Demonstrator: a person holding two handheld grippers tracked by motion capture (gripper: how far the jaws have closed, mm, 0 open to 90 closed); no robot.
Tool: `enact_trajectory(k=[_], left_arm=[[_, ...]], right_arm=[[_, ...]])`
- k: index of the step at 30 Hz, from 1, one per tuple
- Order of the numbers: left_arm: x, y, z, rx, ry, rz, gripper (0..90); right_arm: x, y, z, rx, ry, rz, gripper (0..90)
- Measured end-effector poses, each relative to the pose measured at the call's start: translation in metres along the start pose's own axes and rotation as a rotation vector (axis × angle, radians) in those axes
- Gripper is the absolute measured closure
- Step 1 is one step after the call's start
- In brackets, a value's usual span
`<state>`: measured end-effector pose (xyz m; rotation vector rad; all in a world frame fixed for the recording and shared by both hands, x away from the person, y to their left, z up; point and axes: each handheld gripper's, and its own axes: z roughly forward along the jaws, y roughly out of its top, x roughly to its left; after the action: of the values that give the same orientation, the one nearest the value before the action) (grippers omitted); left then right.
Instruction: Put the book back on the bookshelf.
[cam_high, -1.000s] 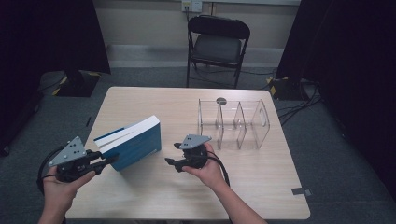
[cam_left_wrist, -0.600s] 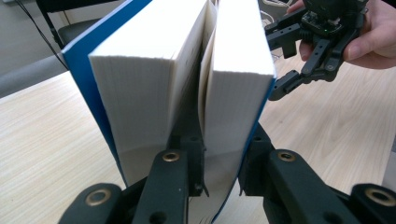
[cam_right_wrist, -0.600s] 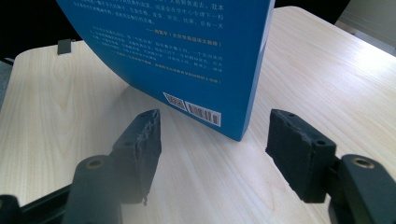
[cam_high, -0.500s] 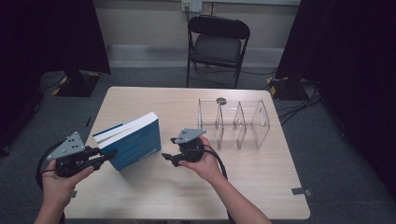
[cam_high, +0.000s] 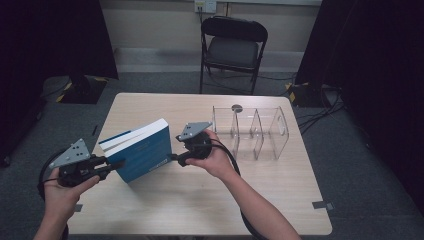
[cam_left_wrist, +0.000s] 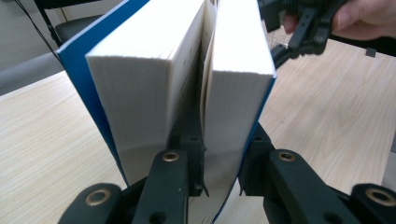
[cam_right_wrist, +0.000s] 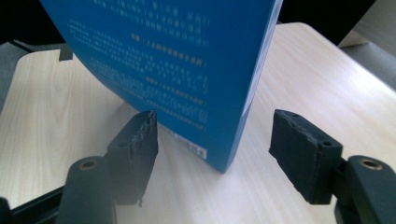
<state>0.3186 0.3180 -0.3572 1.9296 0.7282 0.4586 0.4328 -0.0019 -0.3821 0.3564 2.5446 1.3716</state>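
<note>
You are standing the blue book (cam_high: 140, 156) up near the bench's (cam_high: 280, 200) left edge — your left tool (cam_left_wrist: 222, 186) is clamped on part of its pages, while your right tool (cam_right_wrist: 212, 147) is waiting wide open, empty (spine corner between its jaws). Next, probably: close on that spine.

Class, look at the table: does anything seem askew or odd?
Yes. The thick blue paperback book stands tilted on its edge, and its pages gape: the left gripper clamps one block of pages, so a gap splits the white page block.
</note>
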Motion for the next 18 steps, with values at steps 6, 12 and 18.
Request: enact_trajectory(k=[6, 12, 18], left_arm=[[0.002, 0.001, 0.0, 0.002, 0.001, -0.002, 75.8], [0.004, 0.001, 0.0, -0.002, -0.001, 0.0, 75.8], [0.005, 0.001, 0.0, -0.004, -0.004, -0.004, 75.8]], right_arm=[[-0.005, 0.012, 0.001, 0.009, 0.018, -0.012, 31.7], [-0.008, 0.02, 0.006, 0.025, 0.041, -0.023, 31.7], [-0.009, 0.029, 0.008, 0.004, 0.056, -0.029, 32.3]])
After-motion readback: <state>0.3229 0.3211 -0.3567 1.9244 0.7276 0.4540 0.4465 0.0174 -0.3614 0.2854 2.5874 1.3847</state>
